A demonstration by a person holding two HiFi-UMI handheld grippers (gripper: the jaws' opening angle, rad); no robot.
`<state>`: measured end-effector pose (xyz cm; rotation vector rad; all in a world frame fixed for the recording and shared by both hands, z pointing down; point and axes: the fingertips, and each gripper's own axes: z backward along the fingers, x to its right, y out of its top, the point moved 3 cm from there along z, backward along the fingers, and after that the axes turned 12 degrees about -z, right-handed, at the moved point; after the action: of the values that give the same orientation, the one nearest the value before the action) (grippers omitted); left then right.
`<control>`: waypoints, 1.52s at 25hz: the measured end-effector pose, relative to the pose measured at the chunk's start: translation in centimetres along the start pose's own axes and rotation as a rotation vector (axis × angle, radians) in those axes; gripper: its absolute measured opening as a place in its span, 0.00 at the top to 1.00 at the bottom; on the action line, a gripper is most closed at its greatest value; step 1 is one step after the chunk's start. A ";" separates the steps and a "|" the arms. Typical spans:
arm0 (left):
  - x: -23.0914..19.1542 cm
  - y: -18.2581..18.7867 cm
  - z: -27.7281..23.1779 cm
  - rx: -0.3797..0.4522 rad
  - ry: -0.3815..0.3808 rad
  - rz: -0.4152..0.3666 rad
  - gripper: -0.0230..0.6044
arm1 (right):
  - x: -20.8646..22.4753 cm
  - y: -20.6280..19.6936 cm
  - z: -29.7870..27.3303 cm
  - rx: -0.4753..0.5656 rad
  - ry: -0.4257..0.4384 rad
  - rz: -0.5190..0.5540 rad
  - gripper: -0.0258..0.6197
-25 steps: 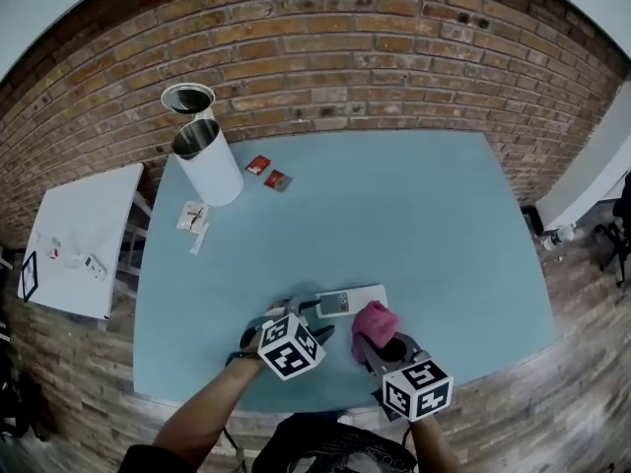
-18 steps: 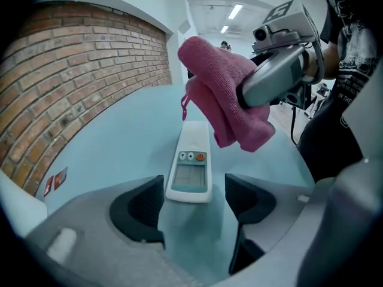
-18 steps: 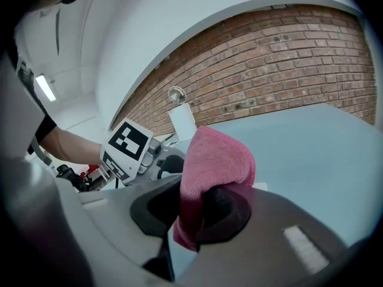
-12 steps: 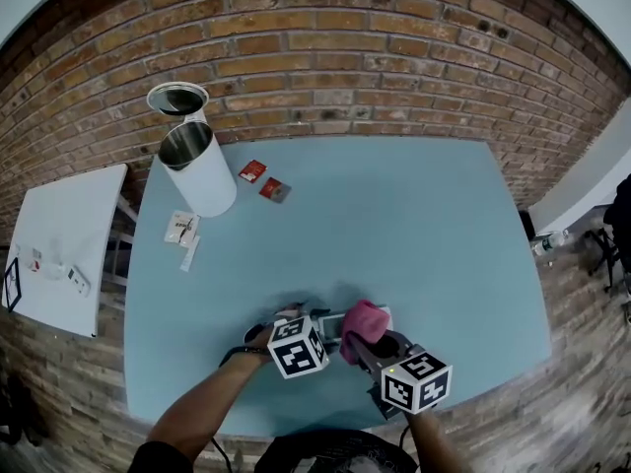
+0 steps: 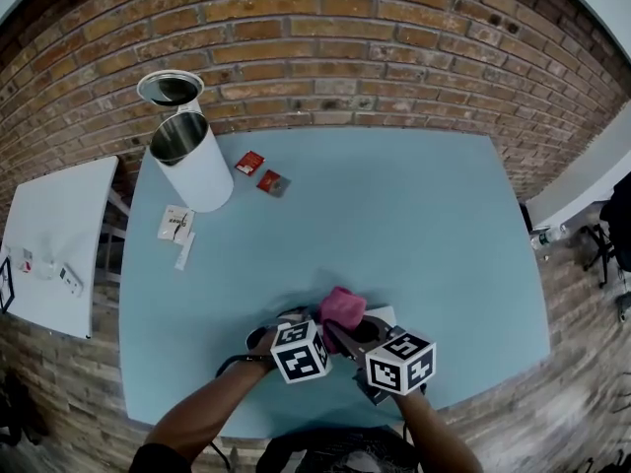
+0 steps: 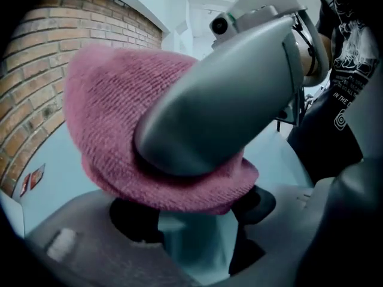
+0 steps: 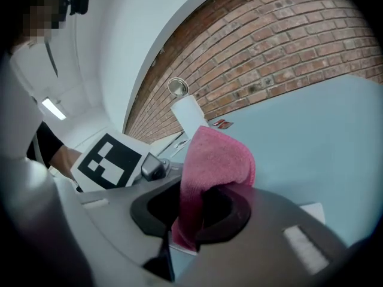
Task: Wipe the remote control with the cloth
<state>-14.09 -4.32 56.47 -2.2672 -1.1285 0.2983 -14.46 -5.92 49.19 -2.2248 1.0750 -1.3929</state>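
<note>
Because the right tool (image 7: pixel 194 214) has to do the rubbing, it is shut tight on the pink cloth (image 5: pixel 342 305), and a soft fold sticks out past its tips. That fold hangs over the remote control (image 5: pixel 383 315), which lies flat on the blue worktop (image 5: pixel 414 215), near the edge closest to the person. From above only 1 white end of it shows. The cloth and the 2 tools hide the rest, so I cannot tell if the cloth is touching it.

The left tool (image 6: pixel 191 220) sits just beside the right one. Its jaws have just been opening and now stand wide. A pale flat bit shows low between them, not pinched. I think it is the other end of the remote. My guess is that this tool is there to stop the remote from sliding.

It is tight here, and the 2 marker cubes (image 5: pixel 299 351) almost bump. The near edge is close, so a hard pull toward the person could slide the remote off. Farther out the worktop is bare. The white can (image 5: pixel 197 166) and the small packets (image 5: pixel 249 163) sit far off by the brick wall (image 5: pixel 345 57), well out of the way.
</note>
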 end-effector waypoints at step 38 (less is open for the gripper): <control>0.4 -0.4 -0.4 -0.254 -0.041 0.053 0.50 | 9.3 1.0 6.5 0.042 -0.019 -0.061 0.86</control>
<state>-13.92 -3.95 57.11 -2.5259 -1.1865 0.2348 -6.91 -14.17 51.39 -2.2535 0.9700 -1.4026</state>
